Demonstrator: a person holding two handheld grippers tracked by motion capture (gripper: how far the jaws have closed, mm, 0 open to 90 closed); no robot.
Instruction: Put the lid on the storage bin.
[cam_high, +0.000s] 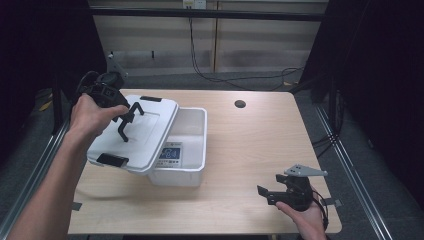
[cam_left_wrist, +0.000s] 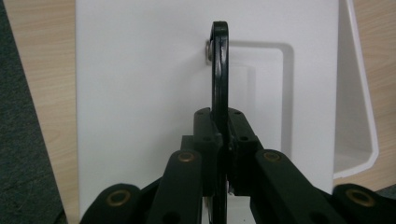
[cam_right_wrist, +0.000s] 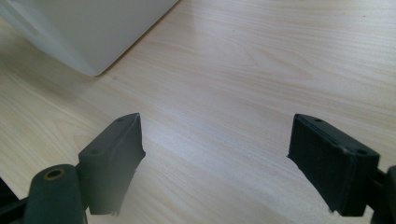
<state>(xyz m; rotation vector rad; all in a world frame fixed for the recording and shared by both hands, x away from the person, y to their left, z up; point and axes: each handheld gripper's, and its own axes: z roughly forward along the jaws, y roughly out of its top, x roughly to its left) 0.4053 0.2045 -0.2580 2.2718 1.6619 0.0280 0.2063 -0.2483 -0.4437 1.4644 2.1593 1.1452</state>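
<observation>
Left tongs (cam_high: 131, 117) hold a white lid (cam_high: 134, 134) by its black handle (cam_left_wrist: 218, 70) above an open white bin (cam_high: 190, 150).

In the left tongs' view the jaws are clamped tight on the thin handle, which stands edge-on between them against the lid's white top. From the high view the lid hangs tilted, covering the bin's left side and resting across its rim, with black latches at its near and far ends. The right tongs (cam_high: 272, 194) rest low over the counter (cam_high: 250, 145) near its front right corner, jaws spread wide with nothing between them, well apart from the bin.
</observation>
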